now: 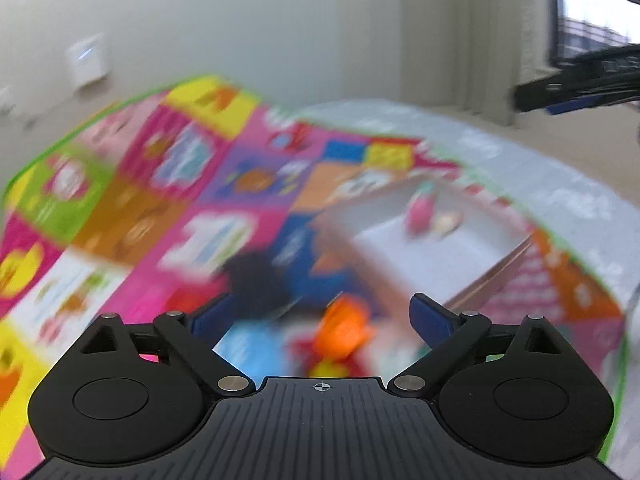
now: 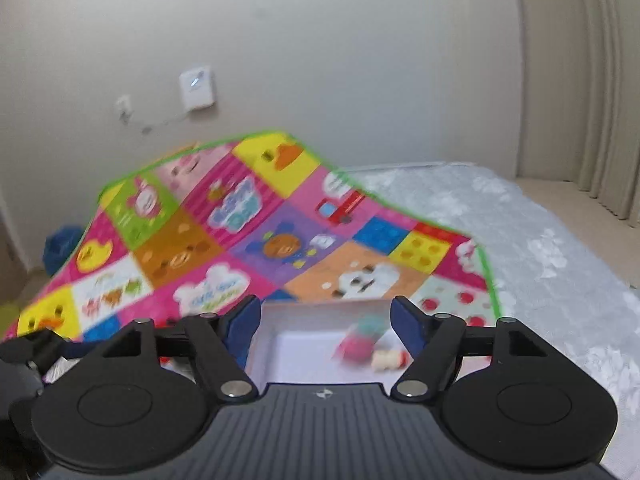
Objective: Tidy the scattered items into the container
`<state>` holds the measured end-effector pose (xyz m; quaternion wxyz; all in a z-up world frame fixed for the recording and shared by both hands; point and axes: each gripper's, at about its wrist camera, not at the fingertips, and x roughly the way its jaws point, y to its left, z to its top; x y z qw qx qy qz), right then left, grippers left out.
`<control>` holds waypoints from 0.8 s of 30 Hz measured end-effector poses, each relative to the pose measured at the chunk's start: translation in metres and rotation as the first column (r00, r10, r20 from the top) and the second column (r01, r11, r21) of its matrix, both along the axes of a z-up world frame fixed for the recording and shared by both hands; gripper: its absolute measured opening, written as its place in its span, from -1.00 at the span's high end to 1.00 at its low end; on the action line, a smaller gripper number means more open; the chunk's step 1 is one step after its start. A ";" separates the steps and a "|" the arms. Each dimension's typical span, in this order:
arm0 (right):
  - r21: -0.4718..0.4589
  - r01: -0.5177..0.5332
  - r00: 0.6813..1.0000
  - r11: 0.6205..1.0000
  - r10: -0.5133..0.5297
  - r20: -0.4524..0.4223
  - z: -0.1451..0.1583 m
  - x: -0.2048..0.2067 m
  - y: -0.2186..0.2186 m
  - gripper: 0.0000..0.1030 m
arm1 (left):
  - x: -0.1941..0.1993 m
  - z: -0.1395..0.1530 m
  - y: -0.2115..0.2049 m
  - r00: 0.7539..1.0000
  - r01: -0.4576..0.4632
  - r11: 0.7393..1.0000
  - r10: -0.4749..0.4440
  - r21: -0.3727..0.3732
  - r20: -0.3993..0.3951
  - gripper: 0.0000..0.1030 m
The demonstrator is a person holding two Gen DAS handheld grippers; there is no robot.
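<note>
A white box (image 1: 460, 248) sits on the colourful play mat (image 1: 132, 208). A pink toy (image 1: 420, 210) and a small pale toy (image 1: 446, 222) lie inside it. My left gripper (image 1: 320, 312) is open and empty above the mat, left of the box. A blurred orange toy (image 1: 344, 330) and a black object (image 1: 256, 280) lie on the mat between its fingers. In the right wrist view my right gripper (image 2: 326, 320) is open and empty above the box (image 2: 304, 356), where the pink toy (image 2: 358, 346) and pale toy (image 2: 388, 360) lie.
The mat (image 2: 200, 232) lies on a grey patterned cover (image 2: 540, 248) by a white wall. Curtains (image 2: 580, 80) hang at the right. A blue object (image 2: 62, 246) sits on the floor at the far left. The other gripper (image 1: 580, 80) shows at the upper right.
</note>
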<state>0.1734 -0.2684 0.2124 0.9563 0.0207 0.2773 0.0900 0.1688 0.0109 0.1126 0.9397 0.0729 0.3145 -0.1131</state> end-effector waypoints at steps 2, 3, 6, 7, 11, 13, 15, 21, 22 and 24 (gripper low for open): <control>-0.006 -0.037 0.998 0.999 0.037 -0.045 -0.010 0.002 0.023 -0.40 | -0.012 -0.009 0.037 0.996 -0.083 0.997 0.082 -0.008 -0.035 -0.90; -0.014 -0.064 0.996 0.998 0.062 -0.069 -0.016 0.000 0.039 -0.40 | -0.018 -0.011 0.053 0.991 -0.122 0.992 0.122 -0.007 -0.048 -0.91; -0.068 -0.170 0.976 0.983 0.158 -0.150 -0.039 -0.007 0.095 -0.40 | -0.043 -0.018 0.108 0.964 -0.256 0.967 0.255 -0.003 -0.069 -0.94; -0.087 -0.213 0.964 0.973 0.195 -0.183 -0.048 -0.009 0.114 -0.40 | -0.051 -0.019 0.127 0.949 -0.309 0.951 0.308 -0.006 -0.064 -0.94; -0.175 -0.363 0.912 0.915 0.310 -0.270 -0.090 -0.023 0.190 -0.40 | -0.083 -0.026 0.198 0.817 -0.577 0.815 0.574 -0.058 -0.053 -0.95; -0.243 -0.405 0.904 0.882 0.346 -0.250 -0.108 -0.032 0.222 -0.40 | -0.096 -0.032 0.228 0.721 -0.693 0.712 0.689 -0.117 -0.076 -0.96; -0.269 -0.416 0.906 0.869 0.371 -0.203 -0.120 -0.039 0.245 -0.38 | -0.109 -0.038 0.250 0.653 -0.755 0.635 0.749 -0.161 -0.108 -0.97; -0.187 -0.368 0.920 0.911 0.328 -0.213 -0.139 -0.023 0.259 -0.25 | -0.121 -0.050 0.253 0.736 -0.675 0.731 0.656 -0.106 -0.168 -0.97; -0.198 -0.363 0.923 0.911 0.323 -0.208 -0.143 -0.019 0.258 -0.25 | -0.122 -0.049 0.246 0.770 -0.636 0.766 0.621 -0.097 -0.143 -0.98; -0.214 -0.351 0.927 0.911 0.306 -0.217 -0.151 -0.015 0.255 -0.25 | -0.122 -0.045 0.229 0.828 -0.560 0.825 0.552 -0.079 -0.100 -0.99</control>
